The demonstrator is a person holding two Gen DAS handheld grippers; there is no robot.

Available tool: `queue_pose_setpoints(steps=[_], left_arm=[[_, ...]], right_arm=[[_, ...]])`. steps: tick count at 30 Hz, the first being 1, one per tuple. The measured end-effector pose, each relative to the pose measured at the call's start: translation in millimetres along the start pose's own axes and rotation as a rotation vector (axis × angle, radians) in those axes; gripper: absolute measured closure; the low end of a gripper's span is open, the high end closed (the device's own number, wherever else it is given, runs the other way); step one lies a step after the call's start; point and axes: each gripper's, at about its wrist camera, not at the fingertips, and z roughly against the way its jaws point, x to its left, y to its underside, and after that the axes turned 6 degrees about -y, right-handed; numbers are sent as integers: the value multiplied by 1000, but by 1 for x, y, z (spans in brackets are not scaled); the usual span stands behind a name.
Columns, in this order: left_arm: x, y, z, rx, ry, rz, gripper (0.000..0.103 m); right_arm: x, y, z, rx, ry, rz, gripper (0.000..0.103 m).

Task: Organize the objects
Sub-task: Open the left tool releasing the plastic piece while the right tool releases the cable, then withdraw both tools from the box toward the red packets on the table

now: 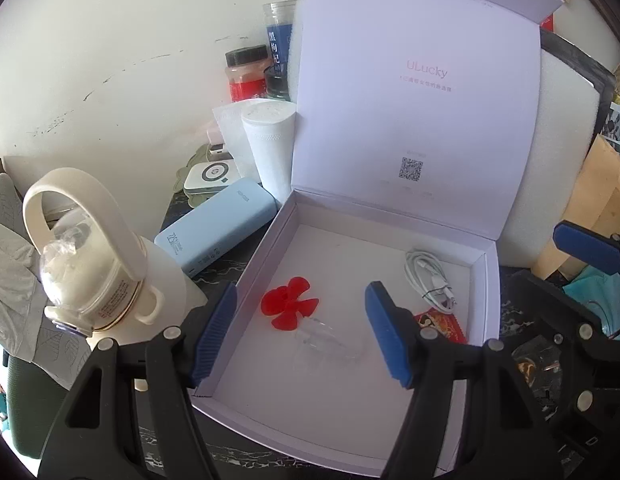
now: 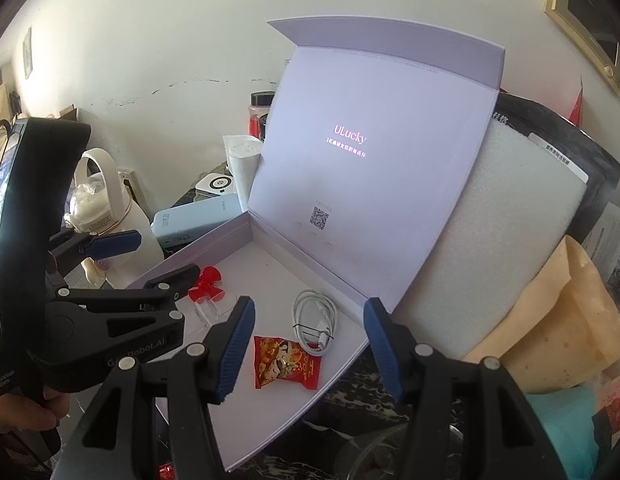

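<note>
The box [image 1: 485, 280] already holds the red fan [image 1: 288, 302], cable [image 1: 427, 280] and snack packet [image 2: 286, 362]. Both claws, left [image 1: 306, 332] and right [image 2: 310, 344], hang spread and empty above it. The power bank [image 1: 214, 232] and other clutter remain on the table [image 1: 218, 276], so sorting looks partly done.

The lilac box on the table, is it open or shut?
Open: the lilac box has its lid standing upright at the back, and a cable and snack packet lie inside.
</note>
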Motion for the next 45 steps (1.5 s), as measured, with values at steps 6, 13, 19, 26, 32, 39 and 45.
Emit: queue_pose_setpoints(steps=[6,13,19,26,32,39,45], left_arm=[[0,3,29,-28,-8,-2,37],[-3,9,54,-47,-10,4,37],[-9,17,78,-71,-12,-3,37],[-9,29,104,-90,-21,2,37],[-11,43,122,-100,-28,6,37],[-14,63,136,-104,-38,2,37],[-19,83,146,-103,-26,-2,33]], right_arm=[[3,5,24,-22,3,5,46],[9,10,54,-55,6,20,46],[14,18,75,-77,5,30,46],[17,33,98,-93,7,30,42],[22,50,115,-96,6,36,42],[29,75,126,-74,6,51,42],[34,97,135,-61,5,50,42]])
